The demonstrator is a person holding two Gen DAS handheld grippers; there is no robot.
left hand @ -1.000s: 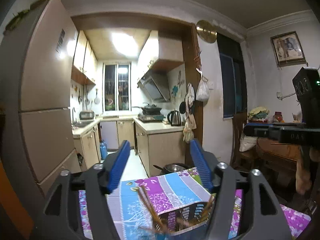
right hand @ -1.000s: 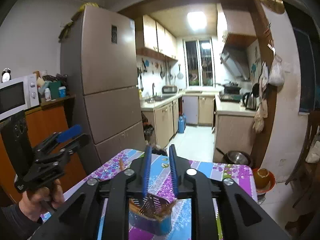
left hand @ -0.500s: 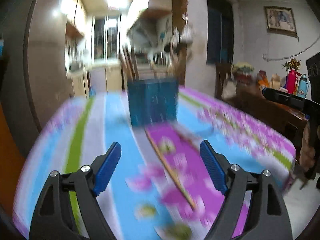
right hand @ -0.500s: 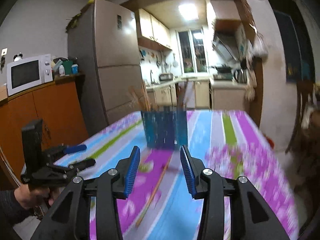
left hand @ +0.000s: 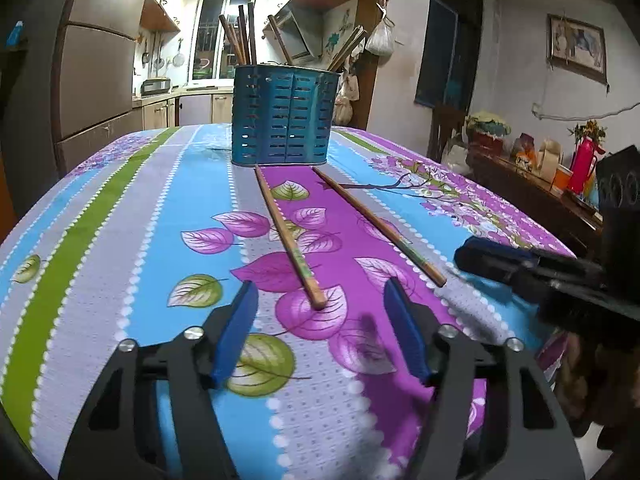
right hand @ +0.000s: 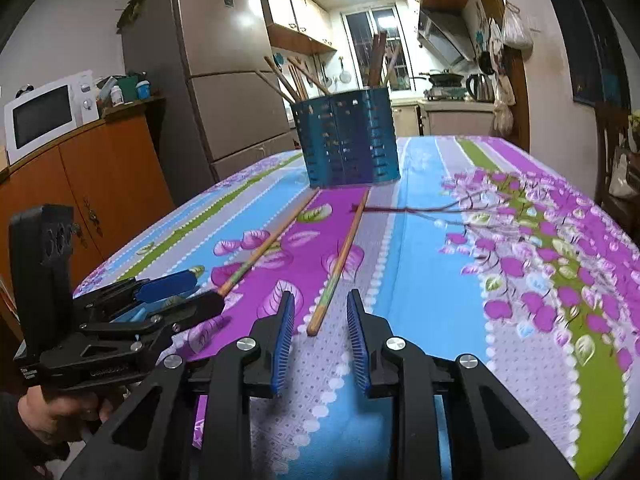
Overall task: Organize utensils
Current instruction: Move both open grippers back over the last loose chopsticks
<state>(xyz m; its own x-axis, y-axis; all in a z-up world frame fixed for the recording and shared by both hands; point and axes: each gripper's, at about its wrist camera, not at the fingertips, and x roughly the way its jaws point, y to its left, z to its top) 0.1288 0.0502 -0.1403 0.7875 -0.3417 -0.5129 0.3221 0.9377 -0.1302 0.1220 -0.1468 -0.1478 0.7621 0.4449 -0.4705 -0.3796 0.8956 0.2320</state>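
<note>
A blue slotted utensil holder [left hand: 282, 120] [right hand: 346, 140] stands upright at the far end of the flowered tablecloth, with several chopsticks sticking out of it. Two wooden chopsticks lie in front of it. The near end of the left chopstick [left hand: 290, 236] lies between the tips of my left gripper [left hand: 320, 300], whose jaws are closing and do not touch it. The right chopstick [right hand: 340, 260] ends between the fingers of my right gripper [right hand: 320, 300], which is also closing with its pads off it. Each gripper shows in the other's view: left gripper [right hand: 206, 291], right gripper [left hand: 466, 256].
A tall fridge [right hand: 224, 80] and an orange cabinet with a microwave [right hand: 44, 116] stand left of the table. A dark sideboard with a red thermos [left hand: 582, 164] lines the right wall. The kitchen lies behind the holder. The table's edges fall away on both sides.
Both grippers have dropped from above the holder to low over the tablecloth, now facing the two loose chopsticks. Their jaws stand narrower than half a second ago.
</note>
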